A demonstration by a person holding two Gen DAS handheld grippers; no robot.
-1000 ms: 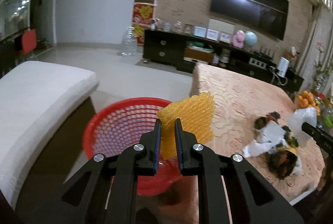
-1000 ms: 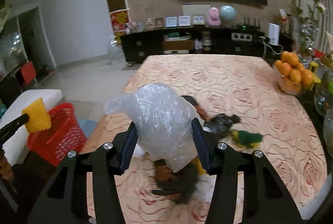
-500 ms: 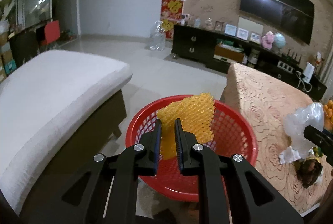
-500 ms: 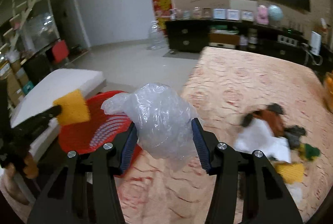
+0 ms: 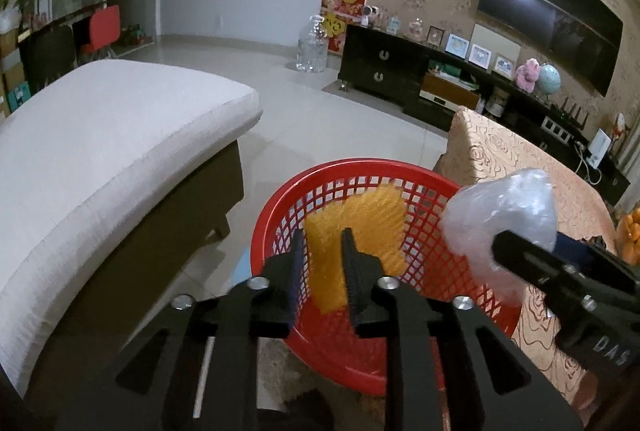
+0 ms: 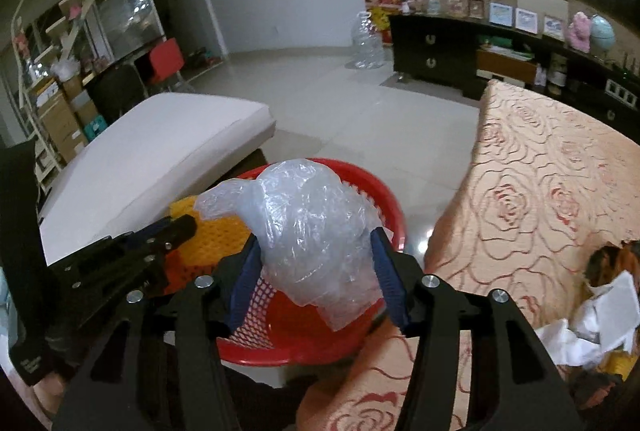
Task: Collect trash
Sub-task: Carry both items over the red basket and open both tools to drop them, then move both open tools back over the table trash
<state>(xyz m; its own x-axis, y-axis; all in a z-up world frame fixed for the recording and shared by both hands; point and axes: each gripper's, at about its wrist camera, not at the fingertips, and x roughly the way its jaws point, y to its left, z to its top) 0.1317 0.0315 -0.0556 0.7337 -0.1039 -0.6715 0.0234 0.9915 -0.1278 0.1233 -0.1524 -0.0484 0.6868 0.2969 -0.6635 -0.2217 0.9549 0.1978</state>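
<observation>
Right wrist: tool (image 6: 314, 267) around plastic bag (image 6: 312, 231).

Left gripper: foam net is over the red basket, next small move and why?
Probably open the left gripper fully. The yellow foam net already hangs inside the red basket rim, so it should drop in. The right gripper holds the plastic bag above the basket.

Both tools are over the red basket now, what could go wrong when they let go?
1. The crumpled clear plastic bag in the right tool hangs near the red mesh basket's table-side rim; released here, the light bag might land outside.
2. The yellow foam net could snag on the left tool's ridged pads.
</observation>
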